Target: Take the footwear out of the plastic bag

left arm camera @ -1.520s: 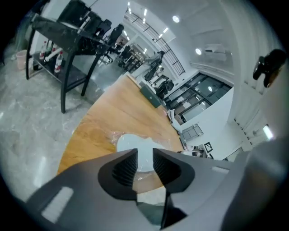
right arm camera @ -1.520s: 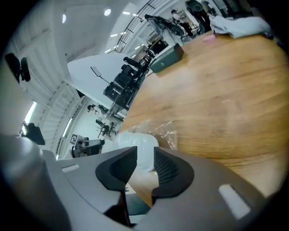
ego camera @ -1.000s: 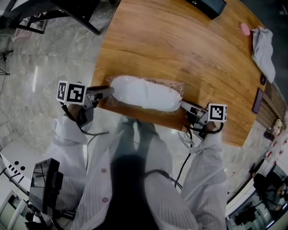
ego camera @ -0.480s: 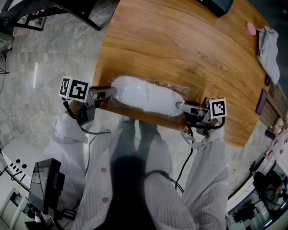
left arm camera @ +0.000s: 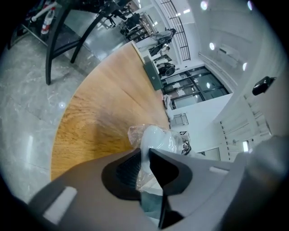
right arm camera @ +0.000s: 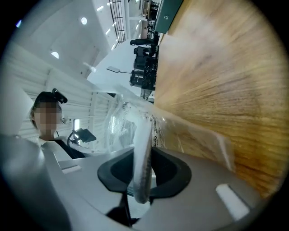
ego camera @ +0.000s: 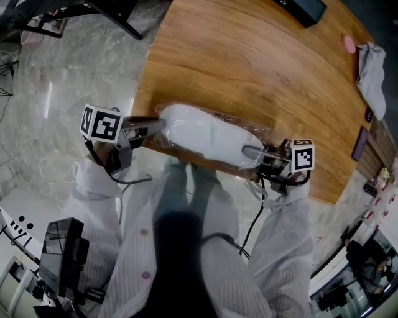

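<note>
A white slipper (ego camera: 205, 133) lies in a clear plastic bag (ego camera: 264, 131) along the near edge of the wooden table (ego camera: 249, 62). My left gripper (ego camera: 155, 127) is at the bag's left end. In the left gripper view its jaws (left arm camera: 145, 155) are closing, and crinkled plastic (left arm camera: 135, 135) with white material behind it is pinched between them. My right gripper (ego camera: 250, 151) is at the right end. In the right gripper view its closing jaws (right arm camera: 142, 158) hold the slipper's white edge (right arm camera: 143, 140) through the plastic.
A grey cloth (ego camera: 372, 68) and a small pink thing (ego camera: 349, 43) lie at the table's far right. A dark device (ego camera: 305, 7) sits at the far edge and a dark flat item (ego camera: 359, 144) by the right edge. Black stand legs (ego camera: 112, 15) rise from the marble floor at the left.
The right gripper has moved left onto the slipper's right end. The left gripper has pushed in at the left end. The bagged slipper now lies more slanted.
</note>
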A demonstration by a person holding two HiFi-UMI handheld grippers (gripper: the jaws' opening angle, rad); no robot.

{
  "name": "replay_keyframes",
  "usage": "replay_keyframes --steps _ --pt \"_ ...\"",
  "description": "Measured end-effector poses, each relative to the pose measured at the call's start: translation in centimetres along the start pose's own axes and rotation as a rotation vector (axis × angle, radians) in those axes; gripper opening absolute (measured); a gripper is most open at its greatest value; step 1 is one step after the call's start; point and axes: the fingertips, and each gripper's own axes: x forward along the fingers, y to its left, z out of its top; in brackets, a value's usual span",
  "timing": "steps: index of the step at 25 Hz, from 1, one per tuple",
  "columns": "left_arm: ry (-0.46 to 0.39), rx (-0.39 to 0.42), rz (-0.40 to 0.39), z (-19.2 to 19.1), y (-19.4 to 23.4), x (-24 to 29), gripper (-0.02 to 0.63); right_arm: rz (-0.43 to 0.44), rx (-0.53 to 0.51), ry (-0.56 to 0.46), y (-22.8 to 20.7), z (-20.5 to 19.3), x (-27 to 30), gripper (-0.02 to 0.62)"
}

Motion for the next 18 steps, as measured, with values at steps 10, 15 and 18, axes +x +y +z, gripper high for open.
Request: replay_keyframes --steps 10,15,18 --pt "-0.133 0.094 0.040 0.7 -2.6 -4.3 0.002 -0.057 -0.108 -0.121 3.9 -0.8 -4.6 0.094" --pt "-0.246 0.153 0.219 1.3 -2.3 -7.4 0.002 -0.246 -0.200 -0.251 5.2 -1.1 -8.5 0.092" --pt "-0.332 0.199 0.316 2.0 -3.0 -8.9 0.002 -0.393 -0.287 -0.353 6.6 -1.1 -11.1 0.092"
